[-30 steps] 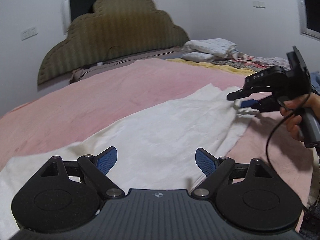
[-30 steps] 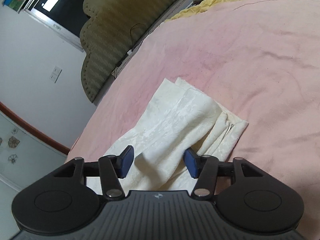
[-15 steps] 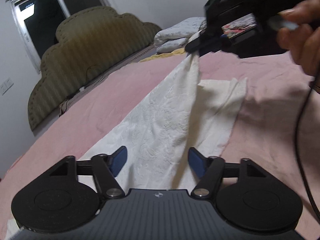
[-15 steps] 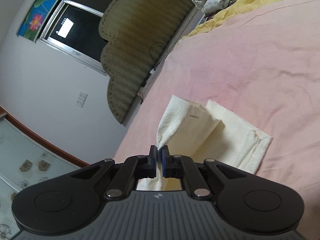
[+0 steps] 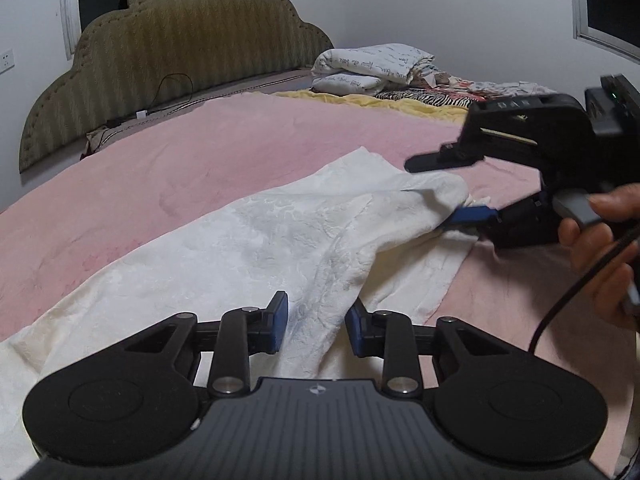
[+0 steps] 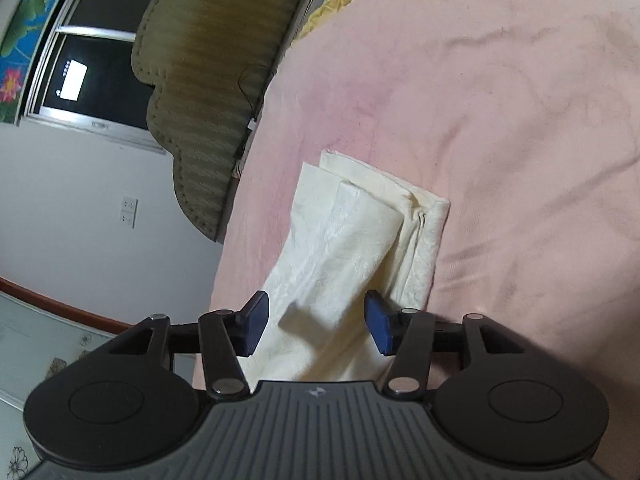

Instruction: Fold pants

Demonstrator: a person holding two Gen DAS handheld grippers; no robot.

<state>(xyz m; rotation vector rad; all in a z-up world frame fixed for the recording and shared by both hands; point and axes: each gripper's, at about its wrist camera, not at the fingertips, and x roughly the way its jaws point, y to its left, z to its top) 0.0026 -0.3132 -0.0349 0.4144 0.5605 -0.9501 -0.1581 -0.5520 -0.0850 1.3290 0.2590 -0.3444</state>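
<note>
Since half a second ago, the lifted hem is released: right claw opening, left claw closing around (not yet pinching) soft, light cream pants on the bed; hems are best gripped.

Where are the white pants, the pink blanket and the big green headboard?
Pants [image 5: 256, 248]: left wrist view, on the flat middle of the cloth.
Blanket [image 6: 500, 112]: right wrist view, on a bare pink stretch past the pants.
Headboard [image 5: 192, 40]: left wrist view, on its striped middle.
</note>
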